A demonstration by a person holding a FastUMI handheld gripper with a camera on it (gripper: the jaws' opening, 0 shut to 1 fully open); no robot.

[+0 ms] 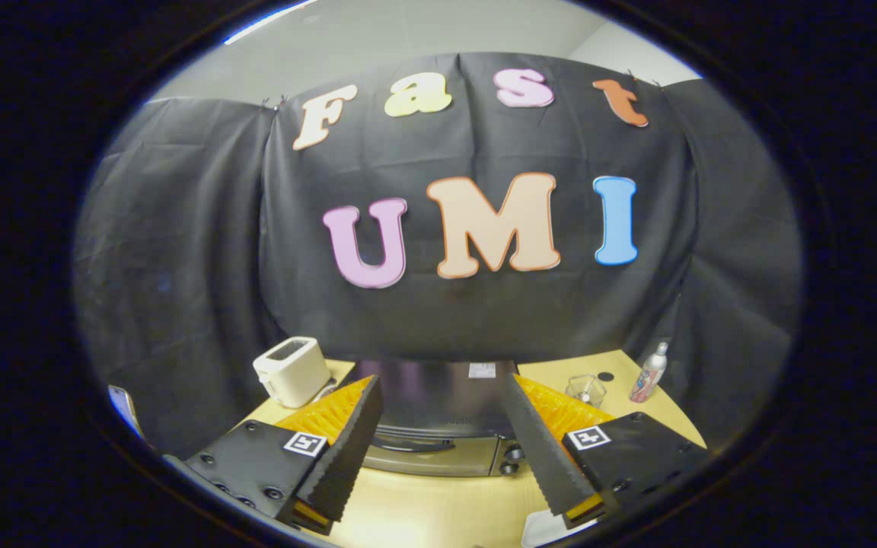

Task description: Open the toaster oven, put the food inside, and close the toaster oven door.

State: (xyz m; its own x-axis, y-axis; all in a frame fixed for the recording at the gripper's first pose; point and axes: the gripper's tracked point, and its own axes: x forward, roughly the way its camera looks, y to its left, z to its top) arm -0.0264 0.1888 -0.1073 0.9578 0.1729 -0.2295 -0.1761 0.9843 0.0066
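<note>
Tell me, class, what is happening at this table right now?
A person is holding the hand-held gripper open above a wooden table, empty, facing the toaster oven just ahead of its fingers. The oven door appears shut, so the task looks barely begun. A white toaster stands to the oven's left; a clear glass and a bottle stand to its right.

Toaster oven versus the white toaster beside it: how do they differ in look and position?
The toaster oven is dark and wide, door shut, just ahead between the open gripper's fingers. The toaster is white, smaller and boxy, with top slots, standing beside the oven and beyond one finger. Both sit upright on the wooden table.
</note>
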